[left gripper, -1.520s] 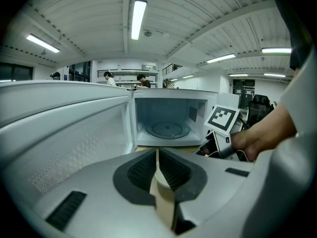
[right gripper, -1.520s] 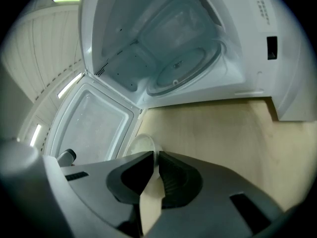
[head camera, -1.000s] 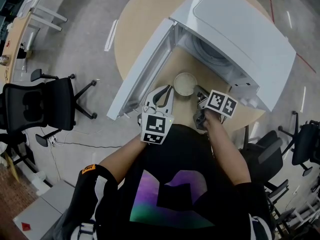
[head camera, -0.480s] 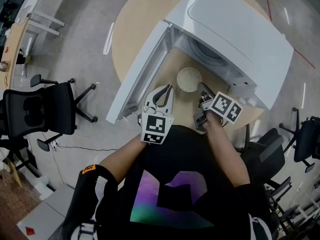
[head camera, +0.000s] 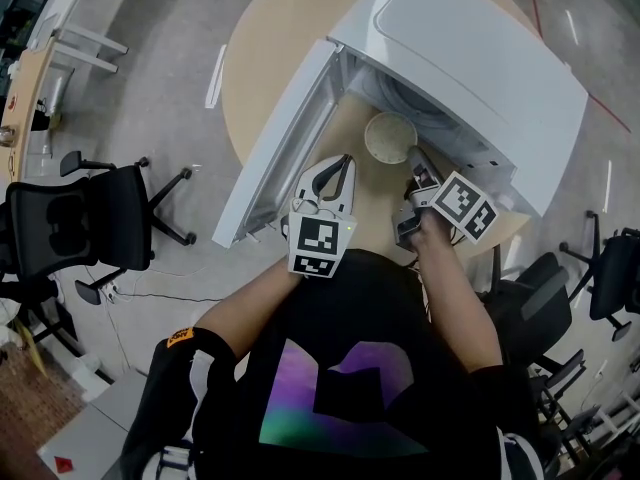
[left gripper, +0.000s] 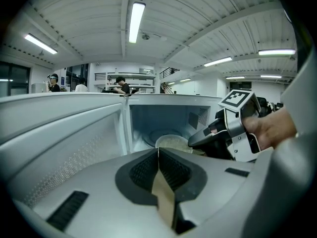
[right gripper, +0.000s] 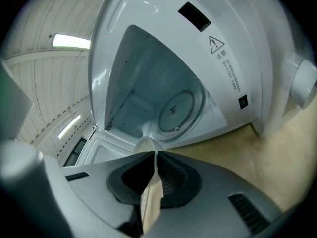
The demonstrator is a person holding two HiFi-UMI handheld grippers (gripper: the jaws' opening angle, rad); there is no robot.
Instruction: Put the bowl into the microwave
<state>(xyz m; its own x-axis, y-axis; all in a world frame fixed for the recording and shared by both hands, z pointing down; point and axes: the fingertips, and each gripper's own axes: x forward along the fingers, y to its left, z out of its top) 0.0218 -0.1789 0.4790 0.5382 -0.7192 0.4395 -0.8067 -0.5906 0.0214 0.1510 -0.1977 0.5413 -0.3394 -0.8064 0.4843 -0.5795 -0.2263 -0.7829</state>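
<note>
Clamping the bowl (head camera: 390,136), right gripper (head camera: 414,158) hides its rim.

The microwave (head camera: 470,58) in the upper right is white, with a pale blue-grey cavity. The bowl (head camera: 390,136) at its mouth is cream. The round surface (head camera: 265,68) is light tan and the floor (head camera: 150,98) is mottled grey. The left tongs (head camera: 343,160) and the right tongs (head camera: 413,156) are white-grey with black ribbed pads (left gripper: 173,170). Each carries a black-and-white checked marker cube (head camera: 320,243). The chair (head camera: 70,223) at the left edge is black. The shirt (head camera: 340,388) at the bottom is black with a purple-to-green print.
</note>
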